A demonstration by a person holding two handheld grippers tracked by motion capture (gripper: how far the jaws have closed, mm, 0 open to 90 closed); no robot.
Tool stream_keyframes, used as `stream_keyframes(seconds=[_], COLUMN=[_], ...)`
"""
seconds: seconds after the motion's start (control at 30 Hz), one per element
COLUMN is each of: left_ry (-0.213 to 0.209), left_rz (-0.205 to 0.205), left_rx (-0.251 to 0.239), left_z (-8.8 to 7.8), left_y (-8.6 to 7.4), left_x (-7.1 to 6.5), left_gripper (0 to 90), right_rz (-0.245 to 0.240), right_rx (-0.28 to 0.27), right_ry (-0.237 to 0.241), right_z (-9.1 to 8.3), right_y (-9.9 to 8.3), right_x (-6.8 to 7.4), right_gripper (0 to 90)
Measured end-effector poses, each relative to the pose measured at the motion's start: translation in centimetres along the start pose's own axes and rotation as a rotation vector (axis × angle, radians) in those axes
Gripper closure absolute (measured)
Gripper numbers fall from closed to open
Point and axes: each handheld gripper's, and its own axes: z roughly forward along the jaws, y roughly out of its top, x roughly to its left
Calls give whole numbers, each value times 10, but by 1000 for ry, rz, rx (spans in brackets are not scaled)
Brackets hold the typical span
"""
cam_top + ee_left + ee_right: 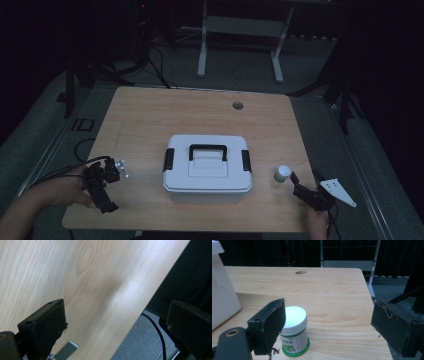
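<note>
White-lidded green-labelled small jar stands untouched on the wooden worktop beside the latched grey plastic box, both tools, left and right, spread empty, so seemingly nothing is begun.

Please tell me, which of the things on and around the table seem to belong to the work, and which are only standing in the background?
Probably part of the work:
- white storage box, lid closed, black handle
- small white-capped jar, right of the box
- left hand-held gripper, open
- right hand-held gripper, open, its left jaw beside the jar

Only background, I think:
- white metal frame behind the table
- cable hole in the table
- floor cables
</note>
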Motion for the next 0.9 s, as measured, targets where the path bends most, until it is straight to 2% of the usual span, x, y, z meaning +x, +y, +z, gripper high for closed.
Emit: stream_keyframes(seconds=[0.2,0.23,0.3,0.33,0.43,0.6,0.7,0.73,0.77,0.87,0.9], left_ry=[6,21,29,29,-1,-16,-7,-7,5,15,29], left_rz=[21,41,68,68,99,122,146,146,158,173,190], left_rx=[14,16,23,23,5,3,10,10,23,32,31], left_z=[-10,-18,-26,-26,-41,-51,-60,-60,-62,-65,-70], left_y=[14,23,30,30,44,58,74,74,82,89,95], left_x=[-2,-3,-4,-4,-6,-6,-5,-5,-6,-8,-10], left_gripper=[21,22,22,22,22,22,22,22,22,22,22], right_rz=[4,1,1,1,3,3,2,2,3,1,3], right_rx=[3,6,7,7,8,10,11,11,10,13,16], right_ry=[-3,1,2,2,3,5,7,7,11,15,22], right_z=[0,0,1,1,1,1,1,1,1,1,2], right_y=[0,0,0,0,0,-1,-1,-1,-1,-1,-1], right_x=[0,0,0,0,0,0,0,0,0,0,0], right_gripper=[119,119,119,119,119,119,119,119,119,119,119])
